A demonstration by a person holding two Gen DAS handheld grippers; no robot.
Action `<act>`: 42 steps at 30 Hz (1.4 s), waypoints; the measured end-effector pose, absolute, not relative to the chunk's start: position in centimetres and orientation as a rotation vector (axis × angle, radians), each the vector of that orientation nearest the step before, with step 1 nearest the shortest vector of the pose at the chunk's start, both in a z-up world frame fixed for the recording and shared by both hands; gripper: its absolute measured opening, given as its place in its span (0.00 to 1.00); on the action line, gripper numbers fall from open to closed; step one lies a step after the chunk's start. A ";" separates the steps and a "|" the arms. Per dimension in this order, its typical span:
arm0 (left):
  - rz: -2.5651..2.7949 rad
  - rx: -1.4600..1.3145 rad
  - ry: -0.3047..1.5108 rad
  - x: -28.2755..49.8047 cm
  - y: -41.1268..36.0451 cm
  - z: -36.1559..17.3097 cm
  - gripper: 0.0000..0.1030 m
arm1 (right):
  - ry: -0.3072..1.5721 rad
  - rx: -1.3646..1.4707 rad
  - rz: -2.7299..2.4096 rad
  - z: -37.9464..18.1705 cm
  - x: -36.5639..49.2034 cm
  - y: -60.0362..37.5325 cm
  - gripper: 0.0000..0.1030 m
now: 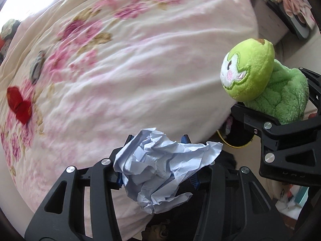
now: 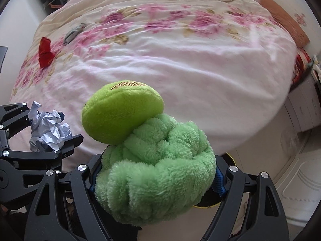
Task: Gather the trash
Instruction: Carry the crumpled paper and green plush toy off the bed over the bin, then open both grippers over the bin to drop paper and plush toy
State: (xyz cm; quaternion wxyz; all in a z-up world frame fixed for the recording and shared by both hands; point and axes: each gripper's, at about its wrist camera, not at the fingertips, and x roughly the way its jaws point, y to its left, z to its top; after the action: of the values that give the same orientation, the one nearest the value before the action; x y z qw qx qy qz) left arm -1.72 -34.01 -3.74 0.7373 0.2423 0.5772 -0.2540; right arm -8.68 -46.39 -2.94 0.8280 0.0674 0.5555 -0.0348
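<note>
The left tongs [image 1: 156,160] are clamped on a crumpled ball of pale blue paper [image 1: 158,166], the blue pads pressing its two sides, and they hang over the near edge of the bed [image 1: 140,64]. The right tongs [image 2: 156,180], just to the right of them, stand wide but are filled by a green plush toy [image 2: 152,176], gripped round its fluffy body with the round head sticking out toward the bed.

The paper looks very light and springy; it crushes rather than slips, so a hold across its thickest middle, as now, should be safe, though loose flaps hang below. The plush is soft and light too, and gives under the pads, so a hold round the body seems firmer than one on the smooth head.

More likely trash lies far to the left on the floral quilt: a red crumpled wrapper [image 1: 19,105] and, just beyond it, a small grey scrap [image 1: 37,68]. Both look thin and flat, probably best pinched at a raised fold.
</note>
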 end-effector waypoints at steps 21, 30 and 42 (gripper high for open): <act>-0.816 0.813 1.208 -11.2 -48.8 -6.0 0.47 | 1.117 0.350 -0.368 -3.1 -21.6 -58.6 0.75; -0.922 0.887 1.220 -13.4 -54.6 -8.5 0.53 | 1.108 0.436 -0.489 -4.5 -26.0 -63.8 0.75; -0.932 0.948 1.221 -13.1 -56.2 -10.2 0.84 | 1.164 0.447 -0.527 -7.5 -26.0 -65.2 0.76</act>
State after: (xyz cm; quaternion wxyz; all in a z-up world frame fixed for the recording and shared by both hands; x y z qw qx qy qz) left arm -13.12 -56.17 -10.19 0.6197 0.4122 0.5308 -0.4053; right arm -26.00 -65.17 -7.54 0.7796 0.2070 0.5384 -0.2440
